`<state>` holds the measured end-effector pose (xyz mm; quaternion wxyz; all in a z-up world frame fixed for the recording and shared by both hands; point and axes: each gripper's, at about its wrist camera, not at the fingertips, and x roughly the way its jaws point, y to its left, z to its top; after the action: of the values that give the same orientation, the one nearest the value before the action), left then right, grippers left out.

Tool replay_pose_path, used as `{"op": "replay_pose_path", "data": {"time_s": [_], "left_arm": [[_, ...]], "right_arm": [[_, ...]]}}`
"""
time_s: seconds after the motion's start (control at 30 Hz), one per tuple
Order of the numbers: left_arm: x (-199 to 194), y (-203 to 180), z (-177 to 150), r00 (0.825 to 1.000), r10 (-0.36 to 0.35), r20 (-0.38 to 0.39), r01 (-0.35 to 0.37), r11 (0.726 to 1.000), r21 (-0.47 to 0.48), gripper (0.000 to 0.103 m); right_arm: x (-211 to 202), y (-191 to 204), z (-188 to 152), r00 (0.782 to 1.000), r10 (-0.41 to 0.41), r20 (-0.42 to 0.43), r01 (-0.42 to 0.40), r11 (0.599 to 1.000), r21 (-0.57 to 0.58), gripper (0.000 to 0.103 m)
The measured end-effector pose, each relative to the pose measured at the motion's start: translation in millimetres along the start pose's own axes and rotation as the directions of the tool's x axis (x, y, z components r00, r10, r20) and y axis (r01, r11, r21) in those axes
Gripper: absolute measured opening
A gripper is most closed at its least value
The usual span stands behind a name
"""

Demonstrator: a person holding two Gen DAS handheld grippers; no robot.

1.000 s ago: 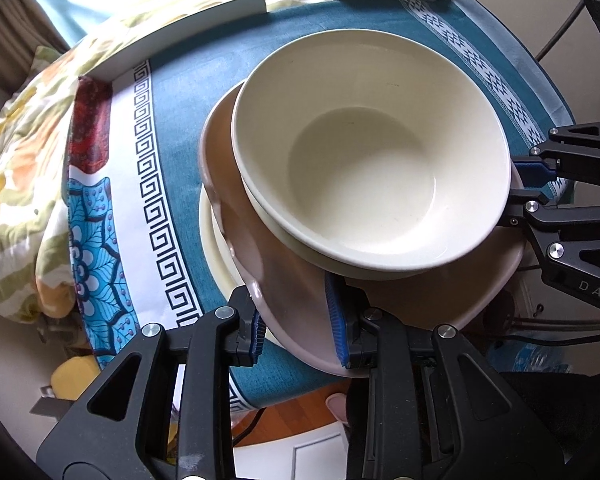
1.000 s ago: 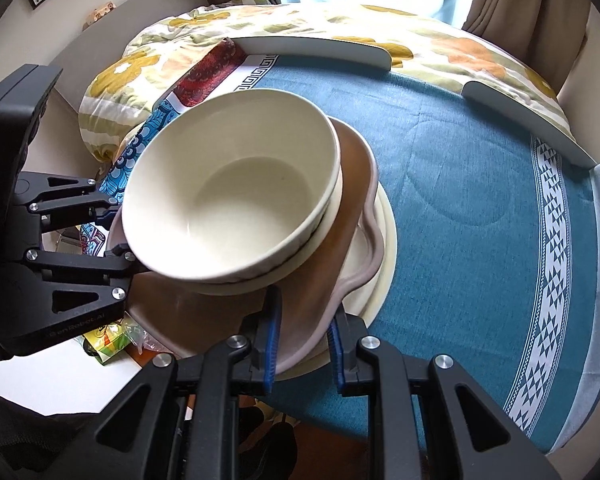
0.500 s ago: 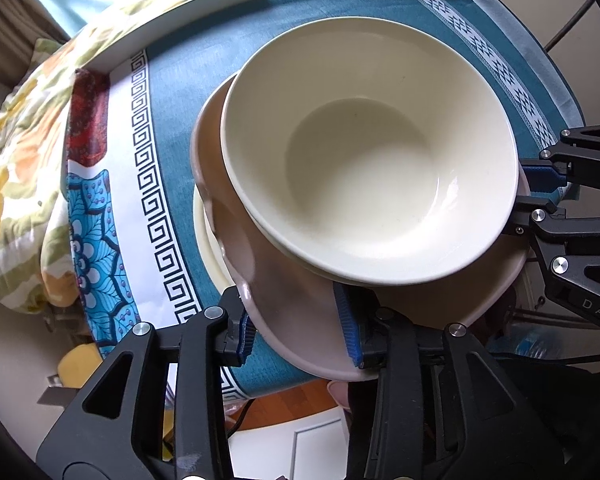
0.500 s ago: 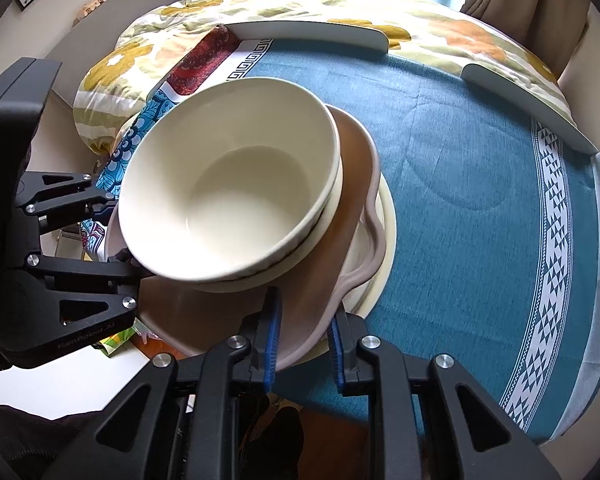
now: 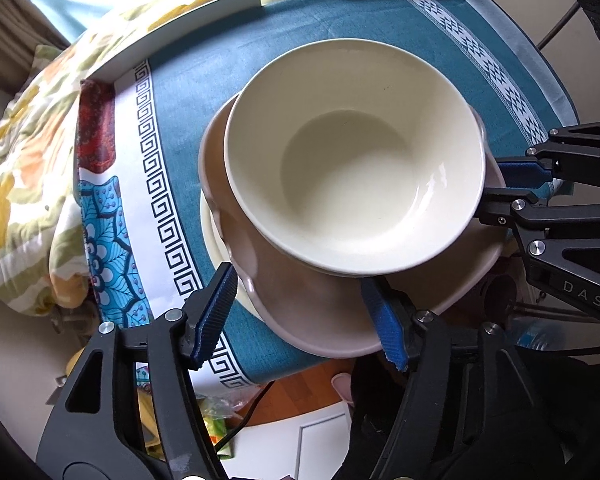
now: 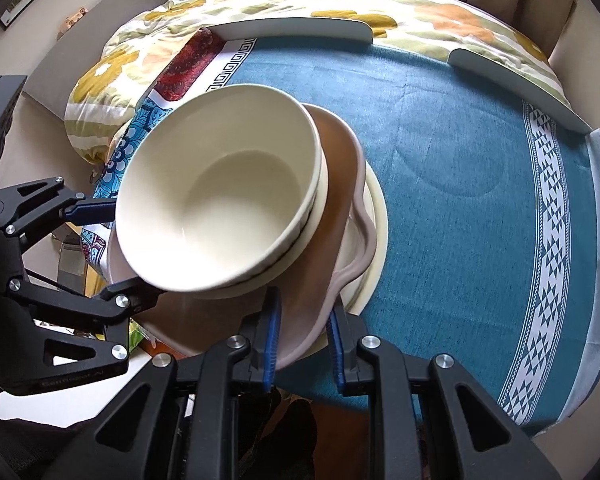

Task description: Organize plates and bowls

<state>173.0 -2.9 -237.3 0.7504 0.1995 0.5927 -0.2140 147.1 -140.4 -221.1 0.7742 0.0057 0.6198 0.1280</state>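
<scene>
A cream bowl (image 5: 352,184) sits nested in a second cream bowl on a wavy-rimmed pink plate (image 5: 320,316), which lies on a cream plate (image 5: 214,236) at the near edge of the table. My left gripper (image 5: 300,312) is open, its blue pads either side of the pink plate's rim. My right gripper (image 6: 304,336) is shut on the pink plate's rim (image 6: 328,300). The stack also shows in the right wrist view, with the top bowl (image 6: 220,200) and the cream plate (image 6: 376,240).
A round table with a teal patterned cloth (image 6: 460,160) carries the stack. White curved edge guards (image 6: 292,28) line its far side. A flowered quilt (image 6: 340,4) lies behind. The floor and some bags (image 5: 216,424) show below the table edge.
My left gripper has opened wide and let go of the pink plate's rim. The right gripper keeps its hold. The stack has shifted slightly.
</scene>
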Motion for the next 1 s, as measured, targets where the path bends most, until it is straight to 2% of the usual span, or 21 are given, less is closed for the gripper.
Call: {"op": "replay_pose_path", "data": {"time_s": [0.1, 0.2, 0.33, 0.47, 0.57, 0.63, 0.8, 0.83, 0.87, 0.93, 1.0], "left_arm": [[-8.1, -1.9, -2.0, 1.000, -0.012, 0.004, 0.012, 1.000, 0.000, 0.062], [-18.8, -2.3, -8.7, 1.000, -0.012, 0.016, 0.012, 1.000, -0.010, 0.062], [-36.8, -4.5, -24.5, 0.999, -0.005, 0.046, 0.007, 0.999, -0.037, 0.062], [-69.9, -7.4, -47.1, 0.994, 0.008, 0.109, 0.003, 0.995, -0.096, 0.062], [-105.6, -10.6, -63.9, 0.981, 0.031, 0.193, 0.001, 0.987, -0.163, 0.062], [-133.6, -14.6, -76.8, 0.961, 0.057, 0.271, 0.002, 0.977, -0.215, 0.062], [-202.3, -34.7, -109.7, 0.882, 0.147, 0.448, -0.004, 0.952, -0.305, 0.064], [-215.0, -40.2, -116.0, 0.863, 0.168, 0.476, -0.010, 0.949, -0.316, 0.066], [-227.0, -45.4, -122.0, 0.843, 0.189, 0.503, -0.016, 0.945, -0.328, 0.074], [-250.2, -54.7, -134.4, 0.799, 0.234, 0.554, -0.027, 0.934, -0.355, 0.098], [-272.4, -63.8, -146.9, 0.748, 0.275, 0.604, -0.038, 0.926, -0.375, 0.103]], "right_arm": [[-11.2, -2.9, -1.9, 1.000, 0.007, 0.007, -0.008, 0.999, 0.041, 0.021], [-25.3, -1.7, -7.4, 0.999, 0.007, 0.036, -0.009, 0.998, 0.060, 0.029], [-45.7, 3.1, -23.0, 0.997, -0.010, 0.080, 0.004, 0.997, 0.076, 0.034], [-77.6, 12.5, -41.8, 0.988, -0.019, 0.150, 0.007, 0.997, 0.079, 0.040], [-111.5, 19.0, -55.8, 0.972, -0.045, 0.232, 0.026, 0.996, 0.084, 0.040], [-134.7, 22.7, -65.3, 0.954, -0.067, 0.293, 0.044, 0.995, 0.084, 0.040], [-190.5, 30.0, -94.4, 0.899, -0.119, 0.423, 0.095, 0.992, 0.078, 0.041], [-201.9, 30.1, -101.3, 0.885, -0.124, 0.449, 0.098, 0.992, 0.082, 0.051], [-213.1, 30.5, -107.8, 0.870, -0.133, 0.476, 0.103, 0.991, 0.087, 0.058], [-233.2, 30.1, -118.0, 0.839, -0.153, 0.522, 0.116, 0.988, 0.102, 0.082], [-251.2, 32.1, -128.0, 0.808, -0.176, 0.562, 0.129, 0.984, 0.122, 0.085]]}}
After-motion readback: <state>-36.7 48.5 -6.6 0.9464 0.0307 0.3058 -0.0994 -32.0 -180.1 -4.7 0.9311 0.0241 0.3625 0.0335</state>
